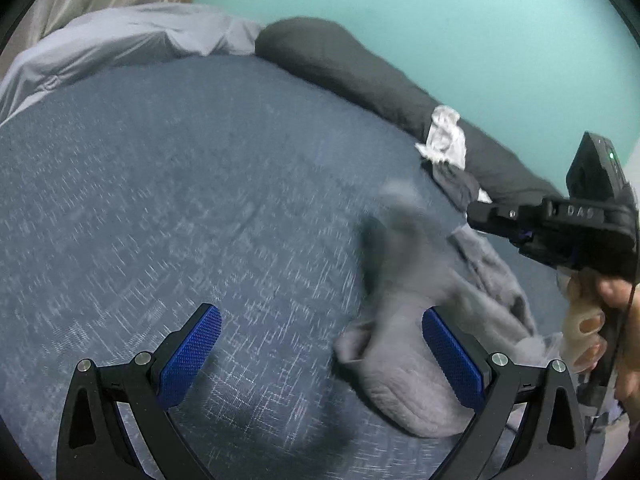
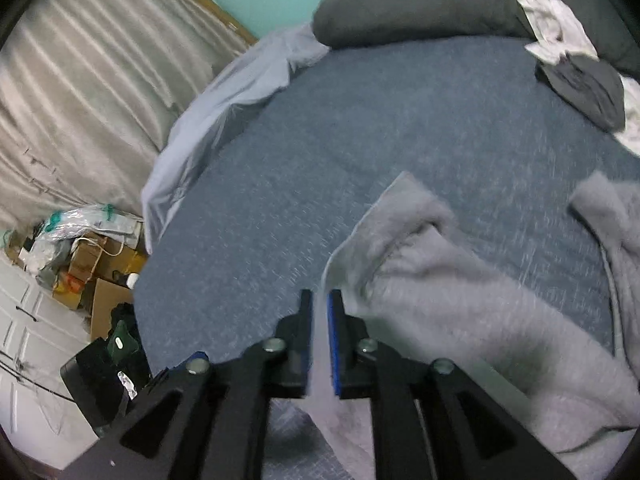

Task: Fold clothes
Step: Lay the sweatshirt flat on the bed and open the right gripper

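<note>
A grey sweatshirt (image 2: 460, 304) lay rumpled on the blue bedspread (image 1: 180, 200), toward the near right part of the bed, one sleeve reaching out across the cover. The left gripper (image 1: 320, 360) hung above the bedspread with its jaws wide apart and nothing between them; its right blue pad (image 1: 452, 360) stood just beside a fold of the sweatshirt, and contact could not be told. The right gripper (image 2: 319, 344) pointed down at the garment with its jaws narrow, a slim gap between the pads; pale grey cloth showed in that gap, but whether the pads pressed on it could not be told. A hand (image 1: 600, 320) gripped the right gripper's handle. A dark bolster (image 1: 360, 68) lay along the teal wall (image 1: 440, 20), with small pieces of white and dark clothing (image 2: 568, 52) beside it.
</note>
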`<action>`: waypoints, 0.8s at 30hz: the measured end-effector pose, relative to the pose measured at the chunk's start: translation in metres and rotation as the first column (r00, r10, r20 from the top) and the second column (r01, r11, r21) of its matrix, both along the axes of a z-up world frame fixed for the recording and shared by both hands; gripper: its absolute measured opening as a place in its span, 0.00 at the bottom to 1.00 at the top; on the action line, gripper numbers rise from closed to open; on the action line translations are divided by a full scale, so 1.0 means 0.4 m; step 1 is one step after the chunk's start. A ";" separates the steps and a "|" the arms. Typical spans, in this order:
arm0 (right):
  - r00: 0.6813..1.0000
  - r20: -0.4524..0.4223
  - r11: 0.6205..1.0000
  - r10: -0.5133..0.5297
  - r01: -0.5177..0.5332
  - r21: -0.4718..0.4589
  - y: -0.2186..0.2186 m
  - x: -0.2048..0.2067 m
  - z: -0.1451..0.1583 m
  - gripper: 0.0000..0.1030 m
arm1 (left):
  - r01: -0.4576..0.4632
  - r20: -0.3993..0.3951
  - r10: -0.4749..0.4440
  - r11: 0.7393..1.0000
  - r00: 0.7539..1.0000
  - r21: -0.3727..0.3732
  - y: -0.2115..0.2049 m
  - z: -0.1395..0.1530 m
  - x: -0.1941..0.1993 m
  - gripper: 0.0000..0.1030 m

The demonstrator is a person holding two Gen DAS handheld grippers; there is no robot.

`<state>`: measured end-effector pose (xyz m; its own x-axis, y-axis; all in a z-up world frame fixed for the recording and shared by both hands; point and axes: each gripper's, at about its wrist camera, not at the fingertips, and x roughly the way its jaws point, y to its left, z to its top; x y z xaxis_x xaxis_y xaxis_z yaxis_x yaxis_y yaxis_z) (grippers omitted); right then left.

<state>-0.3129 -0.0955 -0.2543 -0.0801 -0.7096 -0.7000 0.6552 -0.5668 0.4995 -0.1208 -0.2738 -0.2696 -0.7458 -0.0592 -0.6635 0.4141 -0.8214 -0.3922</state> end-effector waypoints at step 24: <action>0.867 -0.100 0.849 -0.488 0.498 0.177 0.799 -0.289 -0.047 0.49 | 0.119 0.040 -0.117 0.992 0.992 -0.051 0.139 -0.053 -0.140 1.00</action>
